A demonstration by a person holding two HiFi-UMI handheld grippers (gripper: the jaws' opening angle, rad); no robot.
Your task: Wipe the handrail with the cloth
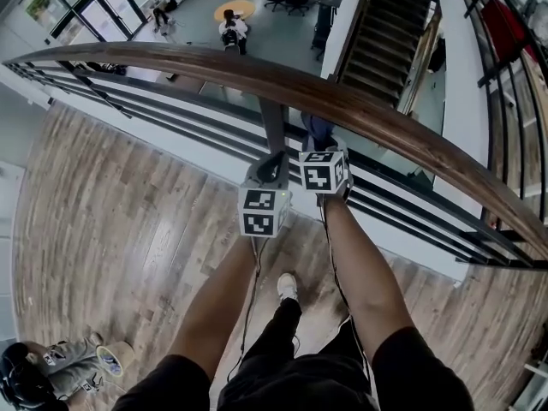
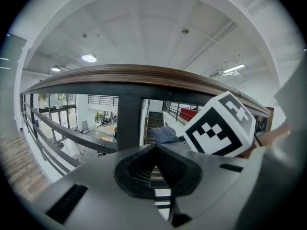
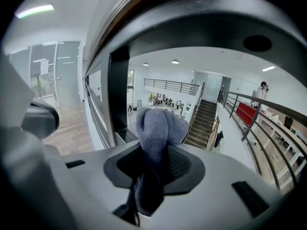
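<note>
The right gripper has its jaws pressed together on the grey-blue cloth. The cloth bunches up out of the jaws in a soft lump, and a dark tail hangs below them. The left gripper has its jaws closed with nothing between them, and it sits just beside the right one, on its left.

Both grippers are held up near the black post and below the wooden handrail. The cloth is under the rail and apart from it, so wiping does not look to have begun.

The rail lies above and slightly ahead of the jaws. Its long axis runs across the person from far left, curving round towards the near right. The right gripper has the cloth and is the nearer of the two, so my guess is it has to come up and over onto the rail's top, then travel along that curve. The left gripper has no clear part in this.
</note>
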